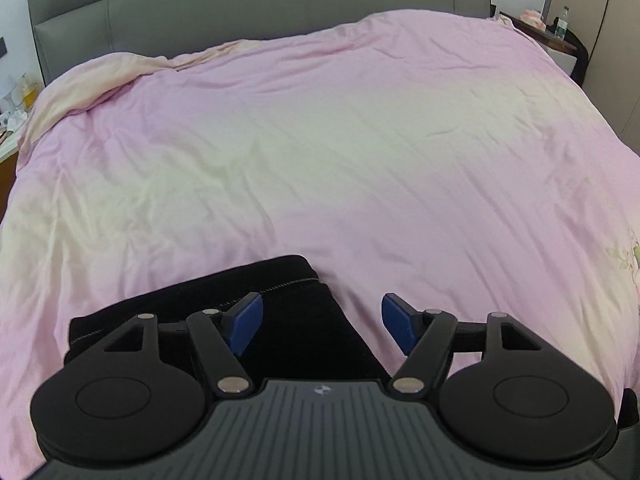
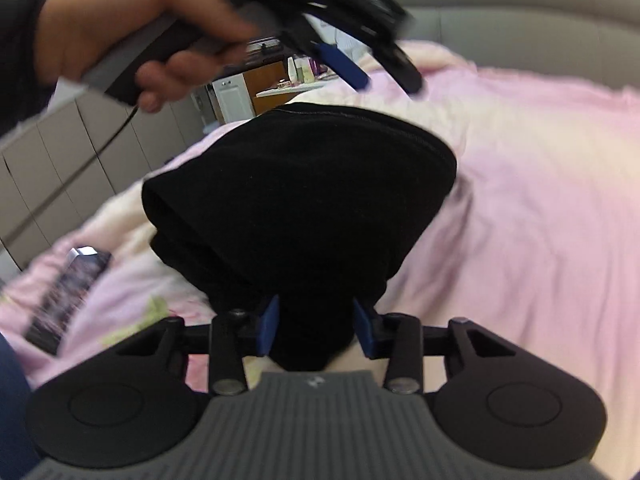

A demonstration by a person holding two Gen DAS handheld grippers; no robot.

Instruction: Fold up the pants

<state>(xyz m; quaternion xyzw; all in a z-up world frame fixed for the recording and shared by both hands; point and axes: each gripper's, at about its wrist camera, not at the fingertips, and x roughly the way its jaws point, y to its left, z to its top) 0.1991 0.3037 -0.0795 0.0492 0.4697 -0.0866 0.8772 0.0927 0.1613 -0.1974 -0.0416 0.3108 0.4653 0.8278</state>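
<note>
Right gripper (image 2: 316, 326) pinches a bunch of the black pants (image 2: 304, 200), folded in a bundle near the bed's (image 1: 320, 140) foot edge, left gripper (image 1: 322, 322) hovers spread and empty — best lay the fold down squarely, edges aligned, before letting go.

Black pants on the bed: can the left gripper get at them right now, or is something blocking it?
Probably yes. The left gripper is open and holds nothing, with the black pants just ahead on the pink duvet. Nothing lies between them. The right gripper grips another part, off to one side.
</note>
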